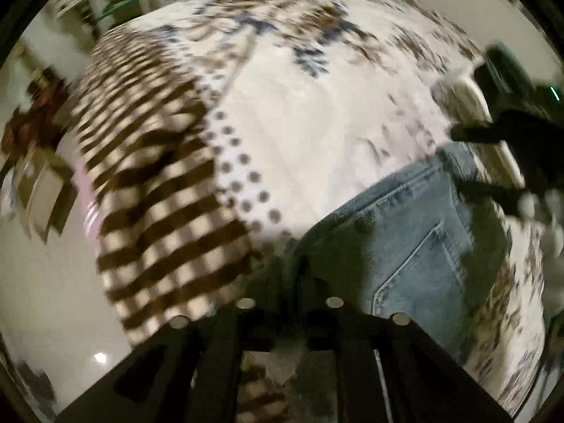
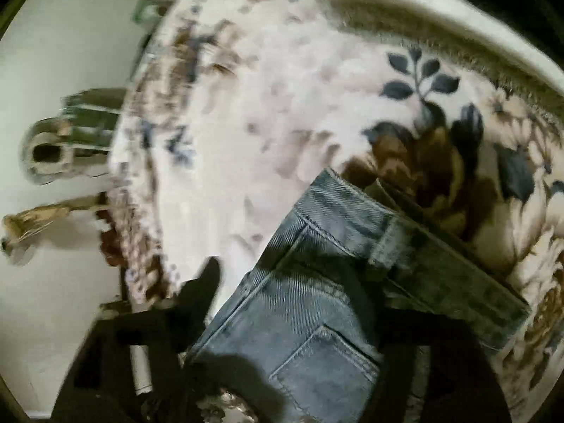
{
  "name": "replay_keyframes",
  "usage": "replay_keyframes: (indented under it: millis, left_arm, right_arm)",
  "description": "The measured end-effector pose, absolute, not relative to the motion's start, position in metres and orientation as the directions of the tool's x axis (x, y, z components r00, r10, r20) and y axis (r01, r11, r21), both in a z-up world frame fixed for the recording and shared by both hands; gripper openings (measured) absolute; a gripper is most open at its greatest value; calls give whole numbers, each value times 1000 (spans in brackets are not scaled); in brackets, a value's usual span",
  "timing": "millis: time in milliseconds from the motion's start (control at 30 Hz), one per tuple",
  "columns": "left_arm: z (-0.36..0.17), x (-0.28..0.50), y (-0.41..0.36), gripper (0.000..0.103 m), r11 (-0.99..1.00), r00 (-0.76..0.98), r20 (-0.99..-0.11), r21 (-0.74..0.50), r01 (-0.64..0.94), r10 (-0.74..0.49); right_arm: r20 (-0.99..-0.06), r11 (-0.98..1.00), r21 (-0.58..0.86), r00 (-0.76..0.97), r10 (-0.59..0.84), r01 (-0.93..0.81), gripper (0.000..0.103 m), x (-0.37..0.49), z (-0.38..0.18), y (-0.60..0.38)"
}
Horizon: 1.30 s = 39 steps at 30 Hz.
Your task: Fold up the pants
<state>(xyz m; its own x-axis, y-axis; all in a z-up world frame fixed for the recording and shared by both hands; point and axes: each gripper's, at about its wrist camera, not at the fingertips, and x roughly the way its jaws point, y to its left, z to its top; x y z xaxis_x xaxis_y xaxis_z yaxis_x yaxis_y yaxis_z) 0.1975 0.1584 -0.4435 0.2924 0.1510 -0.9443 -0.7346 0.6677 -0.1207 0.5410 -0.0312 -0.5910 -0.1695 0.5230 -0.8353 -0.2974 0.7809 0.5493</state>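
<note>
- Both views dim, motion-smeared; fisheye bends edges, dark corner vignette
- Glare spot on floor (image 1: 100, 357), left of fingers
- Hard shadows fall on jeans (image 2: 310, 320) between fingers

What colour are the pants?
Light blue denim pants, clearest in the right wrist view.

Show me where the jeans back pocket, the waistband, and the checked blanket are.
back pocket (image 2: 328, 363): right wrist view, middle of the stitched pocket panel.
waistband (image 2: 356, 208): right wrist view, on the band near its upper corner.
checked blanket (image 1: 158, 194): left wrist view, on the brown-and-cream checks.
</note>
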Motion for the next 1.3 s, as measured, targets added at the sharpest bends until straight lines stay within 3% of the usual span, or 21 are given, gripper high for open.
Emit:
replay_keyframes:
  millis: [67, 267, 400, 500, 600, 700, 767, 1000, 1167, 1233, 1300]
  left_arm:
    - [-434, 185, 151, 14, 632, 303, -939, -135, -763, 165]
    - [-417, 148, 108, 14, 511, 285, -954, -197, -837, 99]
    - [-427, 138, 59, 24, 381, 341, -937, -345, -858, -81]
    - [-463, 148, 20, 24, 209, 388, -883, -445, -871, -263]
    - [-501, 156, 0, 24, -25, 489, -801, -513, -858, -345]
    - [-531, 156, 1, 35, -207, 577, -763, -539, -816, -290]
    - [-547, 148, 6, 48, -311, 610, -757, -536, -785, -234]
    - [-567, 126, 11, 47, -567, 664, -739, -501, -654, -113]
    - [-546, 133, 17, 22, -503, 603, -797, -510, -697, -26]
    - [-540, 137, 21, 19, -432, 599, -801, -543, -720, 10]
    - [-532, 142, 26, 17, -328, 595, -803, -570, -753, 29]
  right_arm:
    - [-814, 751, 578, -157, 559, -320, 97, 535, -579, -47]
    - [-800, 719, 590, -147, 581, -367, 97, 504, -554, -115]
    - [-837, 743, 534, -132, 530, -404, 97, 486, -558, -168]
    - [-848, 769, 526, -155, 507, -362, 97, 486, -574, -208]
    - [-854, 787, 518, -160, 495, -335, 97, 491, -587, -241]
    - [-853, 792, 521, -184, 488, -318, 97, 495, -602, -258]
    - [-848, 788, 530, -197, 492, -313, 97, 498, -612, -262]
    - [-800, 752, 600, -228, 555, -274, 97, 512, -642, -230]
    - [-757, 730, 650, -261, 599, -211, 97, 521, -667, -190]
    - [-751, 732, 655, -264, 605, -186, 96, 521, -674, -183]
    - [-744, 725, 666, -229, 628, -176, 61, 522, -674, -179]
